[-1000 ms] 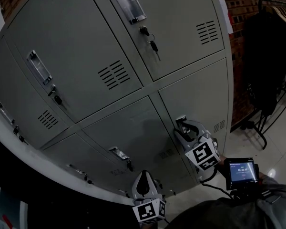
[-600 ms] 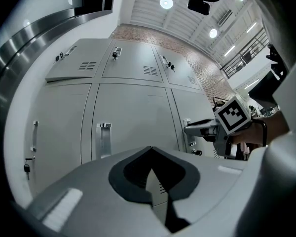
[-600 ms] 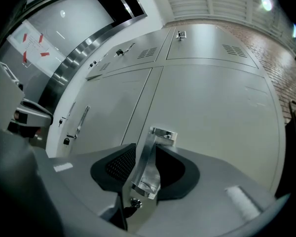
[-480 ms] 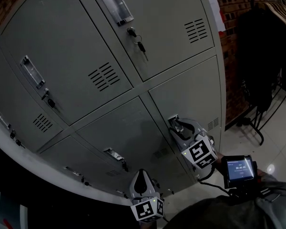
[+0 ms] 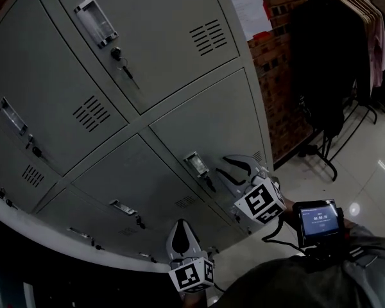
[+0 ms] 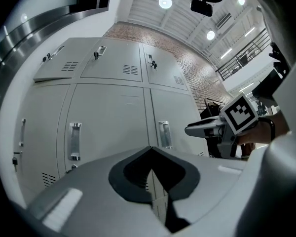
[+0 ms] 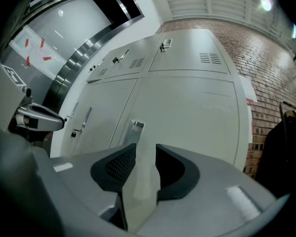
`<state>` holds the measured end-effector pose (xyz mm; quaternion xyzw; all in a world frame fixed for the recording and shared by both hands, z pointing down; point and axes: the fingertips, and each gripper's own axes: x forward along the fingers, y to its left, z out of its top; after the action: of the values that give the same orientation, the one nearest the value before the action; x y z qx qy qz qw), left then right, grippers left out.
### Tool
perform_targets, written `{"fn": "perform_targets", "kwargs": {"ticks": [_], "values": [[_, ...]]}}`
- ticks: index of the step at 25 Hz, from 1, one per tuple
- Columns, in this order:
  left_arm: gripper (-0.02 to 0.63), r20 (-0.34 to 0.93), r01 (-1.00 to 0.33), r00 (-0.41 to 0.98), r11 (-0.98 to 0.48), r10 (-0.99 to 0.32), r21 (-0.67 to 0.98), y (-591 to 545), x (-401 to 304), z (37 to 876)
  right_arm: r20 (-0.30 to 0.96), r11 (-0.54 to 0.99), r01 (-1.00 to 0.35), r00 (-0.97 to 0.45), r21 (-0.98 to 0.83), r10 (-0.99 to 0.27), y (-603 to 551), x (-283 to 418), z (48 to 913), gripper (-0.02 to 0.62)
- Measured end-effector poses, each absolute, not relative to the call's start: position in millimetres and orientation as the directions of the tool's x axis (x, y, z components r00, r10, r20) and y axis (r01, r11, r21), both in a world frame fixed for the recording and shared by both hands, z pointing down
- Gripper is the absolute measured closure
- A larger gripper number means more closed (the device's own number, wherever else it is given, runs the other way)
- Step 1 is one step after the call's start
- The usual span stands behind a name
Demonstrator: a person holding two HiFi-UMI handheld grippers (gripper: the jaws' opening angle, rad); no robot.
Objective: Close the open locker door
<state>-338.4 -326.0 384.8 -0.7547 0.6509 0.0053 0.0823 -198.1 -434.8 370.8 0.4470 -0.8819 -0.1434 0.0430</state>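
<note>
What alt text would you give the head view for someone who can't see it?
Grey metal lockers fill the view, every visible door looking shut. The right gripper, jaws apart and empty, hovers beside a lower door's recessed handle; the left gripper hangs lower, jaws together. A brick wall and clothes rack stand at right.

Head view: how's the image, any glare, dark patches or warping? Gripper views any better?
Head view: dim, lower left nearly black, the grey metal lockers bowed by the lens, a glare spot on the glossy white floor tiles. Left gripper view: heavy fisheye, black corners, round ceiling lamps blown out. Right gripper view: same warp, lockers evenly lit.
</note>
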Motion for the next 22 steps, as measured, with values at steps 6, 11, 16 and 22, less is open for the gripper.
{"fn": "perform_targets", "kwargs": {"ticks": [6, 11, 16, 22], "values": [[0.604, -0.078, -0.985, 0.143, -0.135, -0.987, -0.104, -307, -272, 389, -0.014, 0.596, -0.758, -0.621, 0.265, -0.784, -402, -138, 385, 0.468], [0.604, -0.049, -0.991, 0.088, -0.083, -0.995, -0.103, -283, -225, 401, 0.019, 0.656, -0.722, -0.670, 0.220, -0.742, -369, -97, 406, 0.472], [0.604, -0.002, -0.991, 0.060, -0.059, -0.998, -0.121, -249, -191, 413, 0.018, 0.698, -0.701, -0.703, 0.145, -0.711, -332, -73, 414, 0.476], [0.604, -0.066, -0.989, 0.086, -0.077, -0.994, -0.128, -214, -173, 386, -0.011, 0.692, -0.705, -0.701, 0.157, -0.713, -281, -62, 399, 0.479]]}}
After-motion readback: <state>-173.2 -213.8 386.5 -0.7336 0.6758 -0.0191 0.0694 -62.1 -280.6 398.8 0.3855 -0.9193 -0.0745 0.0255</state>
